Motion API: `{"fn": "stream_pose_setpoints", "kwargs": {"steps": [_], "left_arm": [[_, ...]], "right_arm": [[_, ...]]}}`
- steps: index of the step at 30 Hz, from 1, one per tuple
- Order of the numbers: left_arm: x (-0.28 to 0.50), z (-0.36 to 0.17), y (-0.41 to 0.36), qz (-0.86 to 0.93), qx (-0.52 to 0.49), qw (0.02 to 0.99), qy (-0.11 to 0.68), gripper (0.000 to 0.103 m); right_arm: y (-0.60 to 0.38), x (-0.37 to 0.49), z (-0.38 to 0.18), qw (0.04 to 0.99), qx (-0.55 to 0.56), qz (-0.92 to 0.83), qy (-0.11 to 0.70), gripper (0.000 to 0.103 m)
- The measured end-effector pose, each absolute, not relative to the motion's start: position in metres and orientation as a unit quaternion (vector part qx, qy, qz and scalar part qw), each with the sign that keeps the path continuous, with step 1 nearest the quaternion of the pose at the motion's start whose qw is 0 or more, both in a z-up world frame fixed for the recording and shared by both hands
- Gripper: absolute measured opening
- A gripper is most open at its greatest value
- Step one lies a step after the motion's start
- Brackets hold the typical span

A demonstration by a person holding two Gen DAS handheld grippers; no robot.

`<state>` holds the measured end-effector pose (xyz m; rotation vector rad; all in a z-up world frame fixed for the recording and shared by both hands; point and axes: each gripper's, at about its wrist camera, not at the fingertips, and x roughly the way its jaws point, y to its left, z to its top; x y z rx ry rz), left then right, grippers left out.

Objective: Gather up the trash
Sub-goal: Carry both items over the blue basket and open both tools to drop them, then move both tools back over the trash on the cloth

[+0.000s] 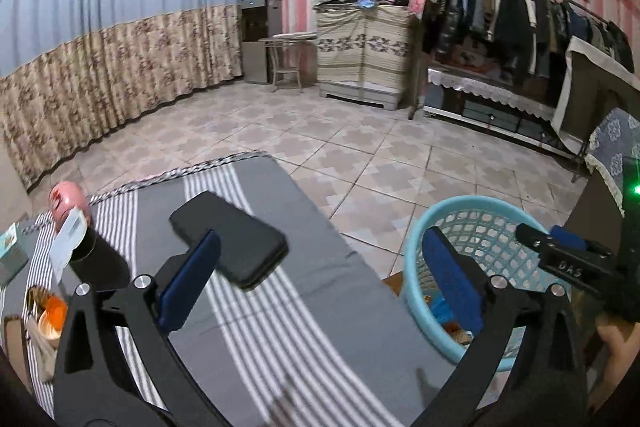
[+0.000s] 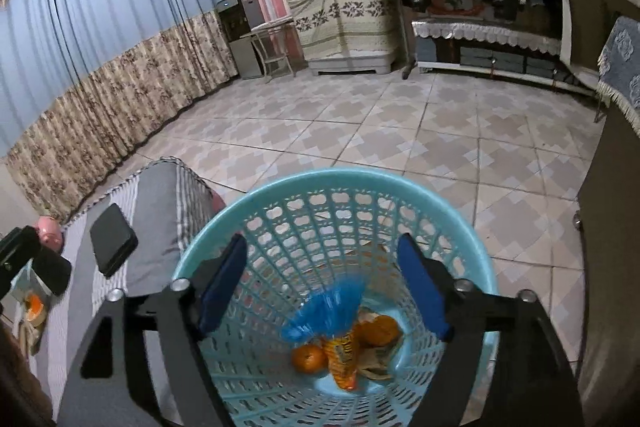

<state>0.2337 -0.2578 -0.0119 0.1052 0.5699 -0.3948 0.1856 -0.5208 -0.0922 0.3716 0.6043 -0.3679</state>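
My right gripper [image 2: 324, 285] hangs open over the light blue lattice basket [image 2: 320, 179], with nothing between its blue pads. At the basket's bottom lie a blue and orange snack wrapper [image 2: 340, 341] and pieces of orange peel [image 2: 308, 359]. My left gripper [image 1: 322, 279] is wide open and empty above the grey striped tablecloth [image 1: 280, 327], to the left of the basket [image 1: 416, 251]. More orange peel [image 1: 52, 313] sits at the table's left edge. One of the right gripper's fingers [image 1: 560, 255] shows over the basket in the left wrist view.
On the cloth lie a black phone-like slab [image 1: 230, 243], a black cylinder with a paper label [image 1: 92, 255] and a pink piggy bank [image 1: 66, 201]. Tiled floor [image 2: 400, 131] stretches beyond the basket. A dark cabinet [image 2: 612, 267] stands to its right.
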Motion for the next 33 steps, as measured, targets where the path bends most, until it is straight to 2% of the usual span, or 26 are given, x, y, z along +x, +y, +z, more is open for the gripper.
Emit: {"fn": "stream_pose_setpoints", "kwargs": {"steps": [7,23,33], "left_arm": [[0.226,-0.009,-0.223,-0.169,0.045,0.947,0.270,0.097],[0.202,-0.017,-0.108,-0.108,0.035,0.956,0.272,0.097],[0.196,-0.035,-0.020,-0.036,0.025,0.957,0.285,0.097]], "right_arm": [[-0.522,0.179,-0.080,0.923,0.184,-0.194,0.276,0.094],[-0.465,0.188,-0.065,0.944,0.111,-0.167,0.264,0.095],[-0.419,0.198,-0.064,0.946,0.124,-0.128,0.272,0.097]]}}
